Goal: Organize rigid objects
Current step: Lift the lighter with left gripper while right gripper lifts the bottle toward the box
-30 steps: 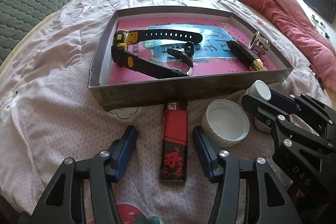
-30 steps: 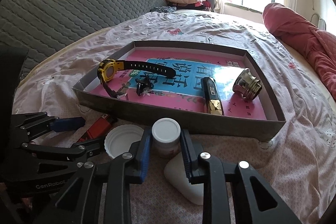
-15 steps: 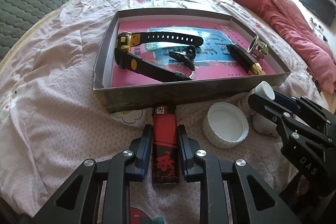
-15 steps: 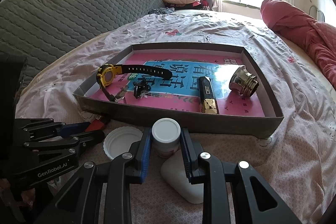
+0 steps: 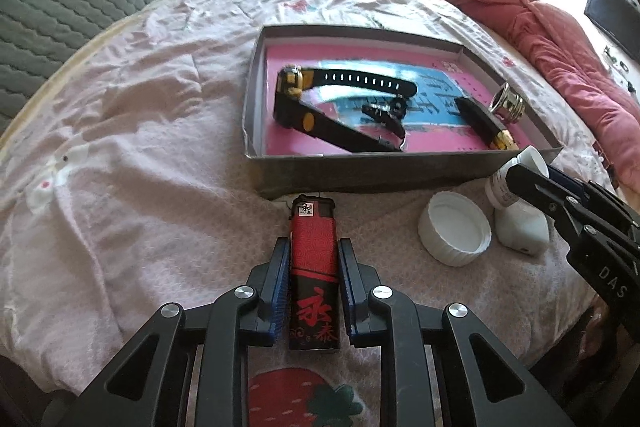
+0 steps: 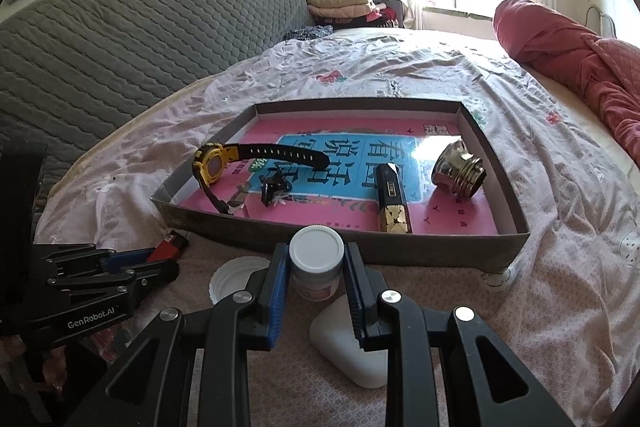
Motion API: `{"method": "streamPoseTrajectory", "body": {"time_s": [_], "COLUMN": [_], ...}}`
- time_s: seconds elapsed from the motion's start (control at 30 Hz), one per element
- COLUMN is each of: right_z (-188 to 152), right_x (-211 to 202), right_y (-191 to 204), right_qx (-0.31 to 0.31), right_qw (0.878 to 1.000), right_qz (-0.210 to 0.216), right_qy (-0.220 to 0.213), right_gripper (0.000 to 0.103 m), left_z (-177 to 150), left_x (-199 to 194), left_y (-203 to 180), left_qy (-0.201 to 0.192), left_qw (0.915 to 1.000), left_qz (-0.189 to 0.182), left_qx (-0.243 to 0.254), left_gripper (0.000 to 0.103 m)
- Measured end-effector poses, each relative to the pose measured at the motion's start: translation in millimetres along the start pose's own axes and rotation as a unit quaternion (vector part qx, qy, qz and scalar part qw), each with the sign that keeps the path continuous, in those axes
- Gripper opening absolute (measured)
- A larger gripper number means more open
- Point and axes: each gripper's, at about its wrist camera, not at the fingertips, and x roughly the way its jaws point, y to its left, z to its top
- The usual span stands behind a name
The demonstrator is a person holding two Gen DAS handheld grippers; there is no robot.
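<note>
Since half a second earlier, the left tongs point(image 5: 313, 281) have risen a little with the red-and-black rectangular plastic lighter point(image 5: 314, 273) pinched between their blue pads, and the grey cardboard tray with a pink printed floor point(image 5: 400, 169) now sits farther off at twelve to one o'clock in the left wrist view. The lighter stands lengthwise between the pads, its black cap end pointing at twelve o'clock toward the tray's near wall, over the pink patterned bedsheet point(image 5: 140, 147). The right tongs point(image 6: 316, 277) are pressed onto the small white-capped plastic bottle point(image 6: 317, 265), which stands upright just short of the tray at twelve o'clock in the right wrist view. A white round plastic lid point(image 5: 455, 229) and a white rounded case point(image 6: 352, 343) lie loose on the sheet beside the bottle. Already inside the tray are a yellow-and-black wristwatch point(image 6: 224, 167), a small black clip point(image 6: 274, 189), a black-and-gold bar-shaped lighter point(image 6: 394, 205) and a shiny metal threaded fitting point(image 6: 458, 169). Both held items look light and stiff; the lighter's glossy flat sides could slip, so a mid-body grip across the narrow faces seems soundest, while the bottle is best taken just below its cap.
</note>
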Motion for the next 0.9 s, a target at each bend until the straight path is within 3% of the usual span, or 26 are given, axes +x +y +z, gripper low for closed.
{"method": "streamPoseTrajectory", "body": {"time_s": [0.57,0.9], "right_z": [5,9], "right_x": [-27,-36], "right_y": [1,-1], "right_qx": [-0.003,0.001], "right_qw": [0.999,0.999], "right_qz": [-0.008,-0.01], "right_qy": [-0.034,-0.05], "right_gripper": [0.027,0.027], "left_z": [1,7], "left_x": [-36,-46], "left_y": [-14,-27], "left_qy": [-0.046,-0.055], "left_qw": [0.9988,0.9981], "left_qz": [0.005,0.009], "left_qx": [0.018,0.025], "left_gripper": [0.023,0.023]}}
